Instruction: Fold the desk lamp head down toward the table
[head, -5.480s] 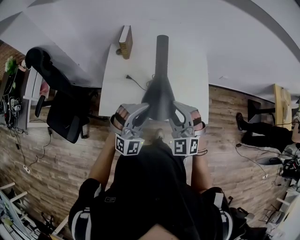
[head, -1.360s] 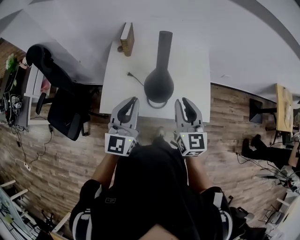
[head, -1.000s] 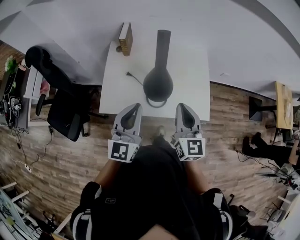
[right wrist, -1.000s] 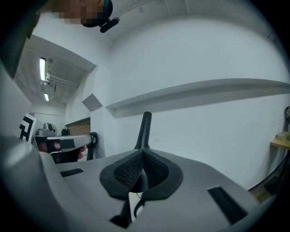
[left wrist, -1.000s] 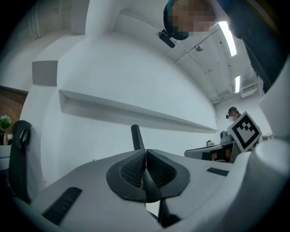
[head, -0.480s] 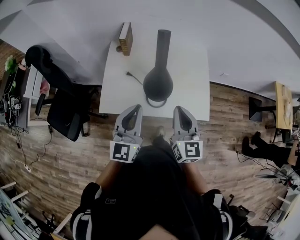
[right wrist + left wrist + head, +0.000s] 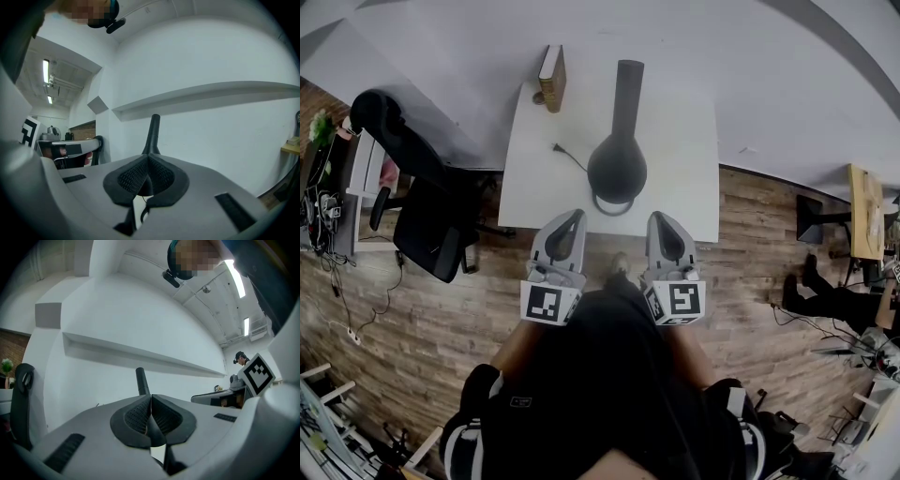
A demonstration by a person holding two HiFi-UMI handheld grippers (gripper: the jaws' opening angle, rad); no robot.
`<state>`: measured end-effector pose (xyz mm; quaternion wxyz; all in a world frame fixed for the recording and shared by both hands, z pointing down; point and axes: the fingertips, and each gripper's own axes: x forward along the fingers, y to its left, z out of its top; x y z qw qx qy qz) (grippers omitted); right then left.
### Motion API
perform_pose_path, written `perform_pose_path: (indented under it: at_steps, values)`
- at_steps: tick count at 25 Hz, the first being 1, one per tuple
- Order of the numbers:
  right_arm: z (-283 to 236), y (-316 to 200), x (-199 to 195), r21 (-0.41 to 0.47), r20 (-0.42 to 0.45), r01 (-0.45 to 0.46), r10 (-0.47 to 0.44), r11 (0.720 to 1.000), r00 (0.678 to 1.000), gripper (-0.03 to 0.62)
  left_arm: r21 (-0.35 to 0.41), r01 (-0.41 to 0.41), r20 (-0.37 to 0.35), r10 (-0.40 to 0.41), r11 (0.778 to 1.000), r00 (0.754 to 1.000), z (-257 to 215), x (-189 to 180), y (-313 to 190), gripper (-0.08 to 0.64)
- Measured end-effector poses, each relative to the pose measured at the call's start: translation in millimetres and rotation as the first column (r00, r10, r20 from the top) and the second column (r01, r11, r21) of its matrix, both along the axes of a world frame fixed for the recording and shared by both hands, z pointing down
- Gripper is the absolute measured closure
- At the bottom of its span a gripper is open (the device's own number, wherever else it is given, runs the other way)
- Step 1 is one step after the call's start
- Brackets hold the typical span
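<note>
In the head view a dark desk lamp stands on the white table, its round head hanging over a ring-shaped base near the front edge and its stem reaching toward the wall. My left gripper and right gripper are both shut and empty, held just in front of the table edge, either side of the lamp and apart from it. The lamp stem rises behind the closed jaws in the left gripper view. In the right gripper view the stem shows the same way.
A wooden book-like block stands at the table's back left, and the lamp's cord and plug lie on the tabletop. A black office chair is to the left. A wood floor surrounds the table, with a person at far right.
The lamp head has come down from high over the grippers to low over its base. Both grippers closed and pulled back from the lamp toward my body; over the last half second nothing moved.
</note>
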<state>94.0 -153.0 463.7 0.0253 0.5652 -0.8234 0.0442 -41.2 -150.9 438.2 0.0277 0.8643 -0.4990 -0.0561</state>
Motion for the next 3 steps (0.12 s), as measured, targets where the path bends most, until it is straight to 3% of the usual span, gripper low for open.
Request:
perform_pose_path:
  at_steps: [3]
  values:
    - [0.3,1.0,-0.2,0.004,-0.004,0.001,-0.001,1.0,1.0,0.58,0.003,0.0,-0.003,0.0,1.0,1.0,0.0,-0.1,0.6,0.531]
